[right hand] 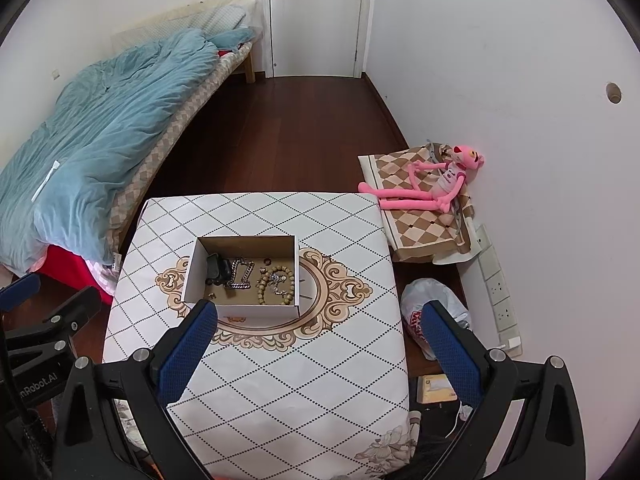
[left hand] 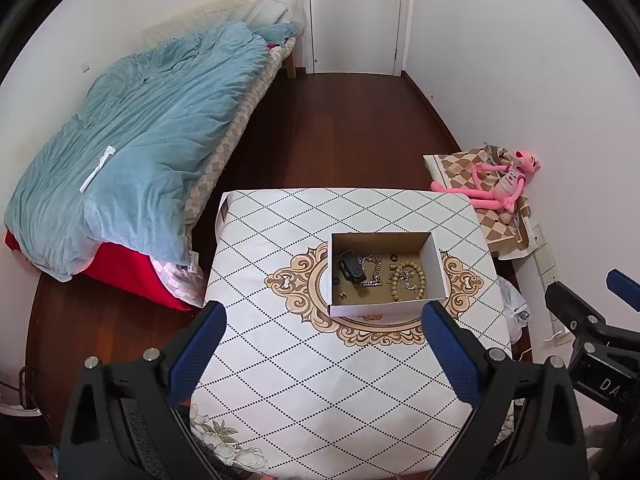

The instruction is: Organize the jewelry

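In the box (left hand: pixel 436 268), tangled jewelry (left hand: pixel 406 280).

White walls (left hand: pixel 500 60), dark wood floor (left hand: pixel 340 132), bed (left hand: pixel 132 152), closed door (left hand: pixel 352 12).

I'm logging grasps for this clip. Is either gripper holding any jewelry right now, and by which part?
Nothing is held. The left gripper and right gripper are both open and empty, above the table, short of the cardboard box.
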`<state>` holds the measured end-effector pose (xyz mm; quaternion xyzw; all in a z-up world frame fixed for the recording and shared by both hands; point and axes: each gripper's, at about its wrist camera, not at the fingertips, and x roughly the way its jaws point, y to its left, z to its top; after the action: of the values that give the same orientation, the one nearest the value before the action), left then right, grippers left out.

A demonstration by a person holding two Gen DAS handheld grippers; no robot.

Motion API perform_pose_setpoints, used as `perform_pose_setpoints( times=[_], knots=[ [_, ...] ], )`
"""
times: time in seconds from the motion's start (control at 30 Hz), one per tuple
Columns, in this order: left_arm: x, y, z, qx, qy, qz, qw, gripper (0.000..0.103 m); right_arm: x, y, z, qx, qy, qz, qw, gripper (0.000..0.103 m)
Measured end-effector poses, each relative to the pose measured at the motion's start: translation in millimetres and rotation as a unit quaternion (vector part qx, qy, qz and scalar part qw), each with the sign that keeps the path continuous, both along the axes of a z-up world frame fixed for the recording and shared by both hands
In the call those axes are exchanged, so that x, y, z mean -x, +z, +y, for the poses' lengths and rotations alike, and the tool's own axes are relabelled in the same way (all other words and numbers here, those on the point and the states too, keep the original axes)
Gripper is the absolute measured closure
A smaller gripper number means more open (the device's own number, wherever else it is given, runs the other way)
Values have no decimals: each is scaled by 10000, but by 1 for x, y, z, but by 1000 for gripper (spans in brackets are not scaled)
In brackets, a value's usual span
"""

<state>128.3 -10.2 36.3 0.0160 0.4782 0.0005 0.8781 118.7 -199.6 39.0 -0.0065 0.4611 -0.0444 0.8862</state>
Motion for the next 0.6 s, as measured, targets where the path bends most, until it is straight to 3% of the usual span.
perform_pose_setpoints(
  times=[0.6],
  knots=[
    [3, -1, 4, 13, -19, 23, 10000, 4, 0, 3, 0, -6, 26, -1, 10000, 0]
  ],
)
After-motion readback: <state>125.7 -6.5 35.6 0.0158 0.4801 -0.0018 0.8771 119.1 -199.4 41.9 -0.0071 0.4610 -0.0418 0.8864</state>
